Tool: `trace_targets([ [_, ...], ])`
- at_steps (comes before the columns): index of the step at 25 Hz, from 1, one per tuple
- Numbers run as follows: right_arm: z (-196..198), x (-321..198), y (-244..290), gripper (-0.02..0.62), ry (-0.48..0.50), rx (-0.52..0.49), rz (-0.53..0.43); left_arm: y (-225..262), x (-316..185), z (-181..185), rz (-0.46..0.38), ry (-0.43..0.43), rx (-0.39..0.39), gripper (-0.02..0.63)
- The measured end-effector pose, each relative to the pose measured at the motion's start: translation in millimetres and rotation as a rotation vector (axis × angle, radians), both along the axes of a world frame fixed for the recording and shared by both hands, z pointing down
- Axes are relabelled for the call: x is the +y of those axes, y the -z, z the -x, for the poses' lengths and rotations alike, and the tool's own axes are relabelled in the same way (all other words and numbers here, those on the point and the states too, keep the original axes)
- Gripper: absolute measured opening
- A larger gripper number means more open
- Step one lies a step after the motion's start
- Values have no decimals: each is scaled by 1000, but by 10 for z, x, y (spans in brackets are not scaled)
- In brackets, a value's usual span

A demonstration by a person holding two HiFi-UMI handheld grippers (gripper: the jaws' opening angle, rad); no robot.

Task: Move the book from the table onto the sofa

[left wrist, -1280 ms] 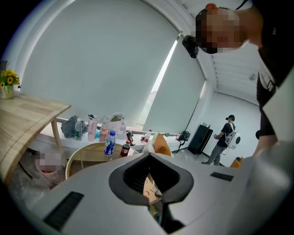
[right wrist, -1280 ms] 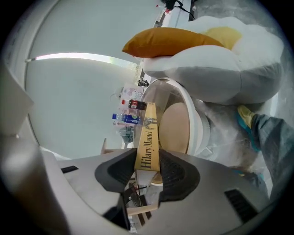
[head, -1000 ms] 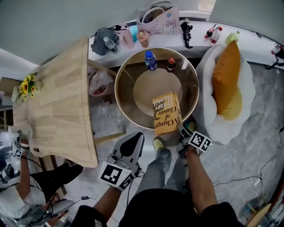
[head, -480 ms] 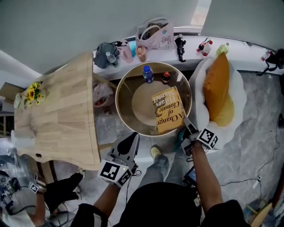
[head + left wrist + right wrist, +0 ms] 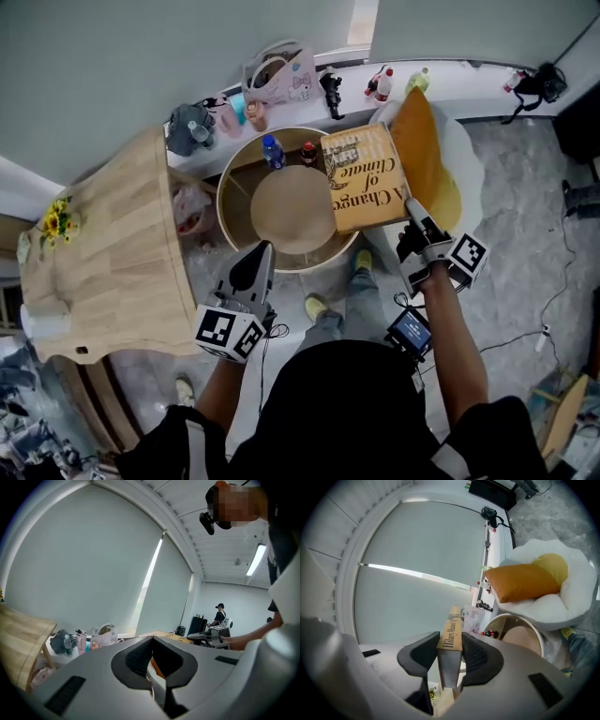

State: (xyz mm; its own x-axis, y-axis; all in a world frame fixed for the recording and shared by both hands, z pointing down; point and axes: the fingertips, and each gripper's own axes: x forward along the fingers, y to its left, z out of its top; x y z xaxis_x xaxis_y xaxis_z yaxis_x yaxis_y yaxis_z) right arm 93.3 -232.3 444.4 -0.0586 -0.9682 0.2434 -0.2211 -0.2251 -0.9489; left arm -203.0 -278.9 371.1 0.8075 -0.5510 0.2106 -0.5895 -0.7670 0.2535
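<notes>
Two views split the book (image 5: 364,178) between them. The head view gave its whole tan cover, flat and face up with the title A Change of Climate, held in the air over the round table's (image 5: 281,265) rim on the sofa side and overlapping the orange cushion (image 5: 427,155). The right gripper view gave only the thin spine, printed Hilary Mantel, standing on edge between ribbed black pads. The right gripper (image 5: 411,211) had its jaws part-way apart and clamped on the book's corner, a pad pressed to each cover. The left gripper (image 5: 263,251) hung low by the table's near rim, well apart from the book, and its own view showed the smooth grey jaws meeting at the tip with nothing between them. Only that view caught a person (image 5: 219,615) standing far off across the room. The sofa (image 5: 472,178) was a white, puffy, scalloped seat, and the table was a glass top in a pale wooden hoop carrying a blue bottle (image 5: 272,150).
</notes>
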Motion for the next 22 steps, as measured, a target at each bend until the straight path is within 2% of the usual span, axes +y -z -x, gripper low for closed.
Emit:
trace_targets([
  [4, -361, 310, 498, 153, -101, -8, -70, 103, 113, -272, -25, -72, 11, 14],
  [8, -670, 768, 762, 153, -220, 1, -105, 175, 268, -495, -43, -139, 26, 14],
  [16, -1302, 1755, 937, 153, -400, 35, -116, 246, 570, -846, -42, -207, 36, 14],
  [22, -1564, 1991, 844, 153, -511, 54, -162, 20, 493, -1003, -48, -254, 45, 14],
])
